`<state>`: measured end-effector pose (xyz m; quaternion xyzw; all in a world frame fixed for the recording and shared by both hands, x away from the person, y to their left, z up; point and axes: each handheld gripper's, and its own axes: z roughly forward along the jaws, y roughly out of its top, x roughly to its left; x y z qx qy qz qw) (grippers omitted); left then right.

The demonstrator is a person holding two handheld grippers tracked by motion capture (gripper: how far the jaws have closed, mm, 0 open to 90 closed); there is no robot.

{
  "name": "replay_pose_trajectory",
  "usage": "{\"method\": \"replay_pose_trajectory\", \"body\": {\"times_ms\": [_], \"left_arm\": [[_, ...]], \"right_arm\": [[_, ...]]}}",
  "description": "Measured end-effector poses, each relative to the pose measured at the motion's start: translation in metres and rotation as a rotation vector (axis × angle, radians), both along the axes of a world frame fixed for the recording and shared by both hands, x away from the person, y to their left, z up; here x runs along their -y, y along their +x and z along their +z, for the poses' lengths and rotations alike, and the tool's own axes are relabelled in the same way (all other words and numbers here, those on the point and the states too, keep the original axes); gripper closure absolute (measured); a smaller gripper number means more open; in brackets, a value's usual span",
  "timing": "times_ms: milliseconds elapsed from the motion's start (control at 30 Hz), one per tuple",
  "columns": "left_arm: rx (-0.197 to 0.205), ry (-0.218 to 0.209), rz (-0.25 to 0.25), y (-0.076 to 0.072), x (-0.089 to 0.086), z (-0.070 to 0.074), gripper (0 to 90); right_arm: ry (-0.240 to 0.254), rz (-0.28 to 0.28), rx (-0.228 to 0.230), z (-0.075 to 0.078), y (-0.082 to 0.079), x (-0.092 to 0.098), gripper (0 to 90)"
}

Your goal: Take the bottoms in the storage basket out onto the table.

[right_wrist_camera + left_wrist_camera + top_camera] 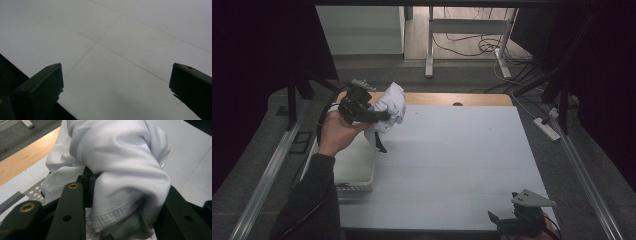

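One raised left claw [379, 116] clamps white cloth [390, 106] above table [452, 150]

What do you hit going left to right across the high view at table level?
White basket → left gripper shut on the bunched white cloth → bare white table top → right gripper, jaws open, at the near right corner.
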<state>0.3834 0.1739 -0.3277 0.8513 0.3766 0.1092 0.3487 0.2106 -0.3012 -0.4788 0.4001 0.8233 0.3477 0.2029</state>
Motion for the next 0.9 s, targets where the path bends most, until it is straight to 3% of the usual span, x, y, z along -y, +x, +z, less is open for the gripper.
{"method": "replay_pose_trajectory", "body": {"times_ms": [900], "left_arm": [[0.008,0.004,-0.087,0.008,0.05,-0.013,60.3]], "right_arm": [[0.0,0.002,0.002,0.0,0.0,0.0,0.0]]}}
